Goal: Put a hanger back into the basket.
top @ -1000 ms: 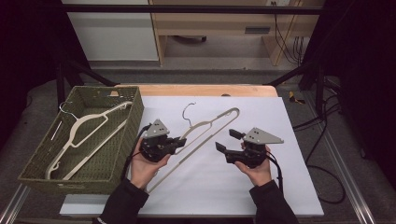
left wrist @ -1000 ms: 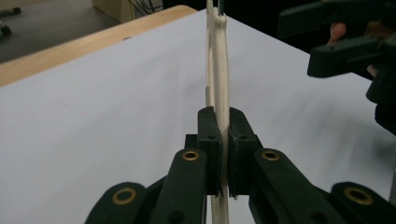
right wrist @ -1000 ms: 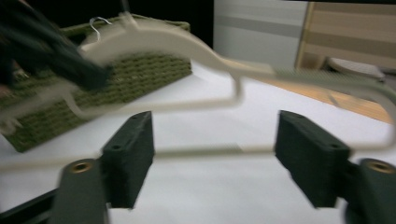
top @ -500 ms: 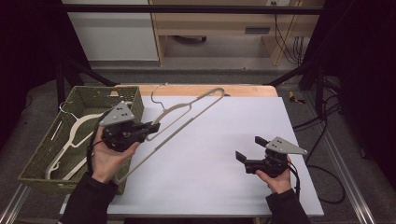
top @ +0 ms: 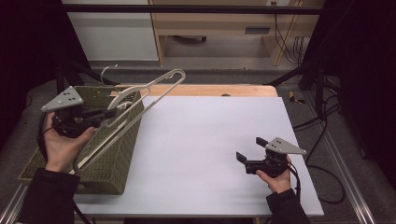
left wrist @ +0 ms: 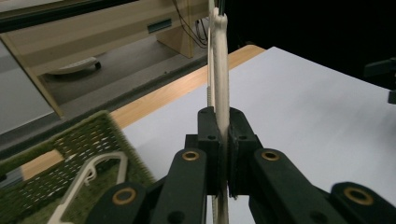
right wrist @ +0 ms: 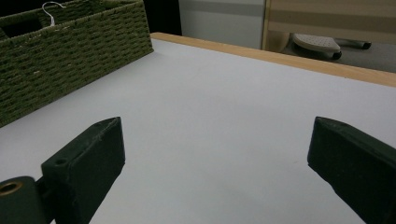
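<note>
A cream clothes hanger (top: pixel 140 95) hangs tilted in the air over the green woven basket (top: pixel 119 149) at the table's left. My left gripper (top: pixel 102 115) is shut on its lower bar. In the left gripper view the jaws of my left gripper (left wrist: pixel 223 126) pinch the hanger (left wrist: pixel 220 56) edge-on. Another pale hanger (left wrist: pixel 88 172) lies inside the basket (left wrist: pixel 98 133). My right gripper (top: pixel 251 149) rests low at the front right of the white table top (top: pixel 205 140). Its jaws have just been opening and stand wide with nothing between them, as my right gripper (right wrist: pixel 217 140) shows.
A wooden strip (top: pixel 210 90) runs along the table's far edge, with a wooden bench (top: pixel 210 28) on the floor behind. Cables (top: pixel 322 121) lie to the right of the table. The basket's wall (right wrist: pixel 70 51) stands far to the left of the right gripper.
My left hand has carried the hanger up and leftwards from the middle of the table to over the basket. My right hand has drawn back to the front right, and its jaws have spread.
</note>
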The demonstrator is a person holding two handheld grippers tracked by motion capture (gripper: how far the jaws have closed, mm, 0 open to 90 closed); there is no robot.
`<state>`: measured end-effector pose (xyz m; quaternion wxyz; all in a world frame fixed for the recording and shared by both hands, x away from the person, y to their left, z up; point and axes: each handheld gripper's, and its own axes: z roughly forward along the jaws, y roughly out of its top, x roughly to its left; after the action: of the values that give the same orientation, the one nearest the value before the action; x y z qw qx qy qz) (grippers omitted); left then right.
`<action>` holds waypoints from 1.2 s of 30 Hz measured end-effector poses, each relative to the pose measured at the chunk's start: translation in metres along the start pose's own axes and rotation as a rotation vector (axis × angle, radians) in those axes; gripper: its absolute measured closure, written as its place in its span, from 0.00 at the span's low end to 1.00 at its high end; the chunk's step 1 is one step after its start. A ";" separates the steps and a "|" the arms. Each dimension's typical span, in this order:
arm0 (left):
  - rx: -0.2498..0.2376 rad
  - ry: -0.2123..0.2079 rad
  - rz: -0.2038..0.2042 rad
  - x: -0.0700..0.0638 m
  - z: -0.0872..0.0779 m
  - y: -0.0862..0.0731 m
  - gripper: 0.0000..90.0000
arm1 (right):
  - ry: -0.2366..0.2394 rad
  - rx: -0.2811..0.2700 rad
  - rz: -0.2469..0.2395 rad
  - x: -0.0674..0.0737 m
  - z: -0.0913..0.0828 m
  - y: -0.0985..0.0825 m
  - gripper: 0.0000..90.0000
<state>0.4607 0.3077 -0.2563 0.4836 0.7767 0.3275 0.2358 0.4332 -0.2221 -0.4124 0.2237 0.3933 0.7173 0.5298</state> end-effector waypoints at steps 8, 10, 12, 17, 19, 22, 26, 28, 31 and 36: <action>0.035 0.064 -0.031 0.038 -0.016 -0.017 0.95 | 0.001 0.004 -0.004 0.000 0.000 0.000 0.05; 0.031 0.063 -0.041 0.046 -0.020 -0.023 0.95 | 0.000 0.002 -0.002 0.000 0.000 0.000 0.05; 0.032 0.062 -0.054 0.053 -0.022 -0.029 0.95 | -0.002 0.001 0.000 0.000 0.001 0.000 0.05; 0.062 0.084 -0.053 0.071 -0.026 -0.044 0.95 | -0.002 0.002 -0.005 0.000 0.001 0.000 0.05; 0.076 0.090 -0.060 0.078 -0.028 -0.050 0.95 | -0.002 0.002 -0.003 0.001 0.001 0.000 0.04; 0.102 0.111 -0.071 0.086 -0.028 -0.058 0.95 | -0.001 0.005 -0.005 0.001 0.001 0.000 0.04; 0.113 0.128 -0.083 0.096 -0.030 -0.068 0.95 | -0.002 0.004 -0.007 0.001 0.002 0.000 0.04; 0.112 0.130 -0.094 0.101 -0.033 -0.074 0.95 | -0.001 0.007 -0.010 0.001 0.001 0.000 0.04; 0.124 0.135 -0.124 0.106 -0.032 -0.082 0.95 | -0.002 0.004 -0.008 0.001 0.002 0.000 0.04; 0.180 0.124 -0.158 0.107 -0.020 -0.095 0.95 | -0.002 0.007 -0.011 0.001 0.002 0.000 0.04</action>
<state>0.4921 0.4285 -0.3281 0.4080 0.7725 0.4369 0.2143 0.4339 -0.2201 -0.4131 0.2260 0.3907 0.7209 0.5259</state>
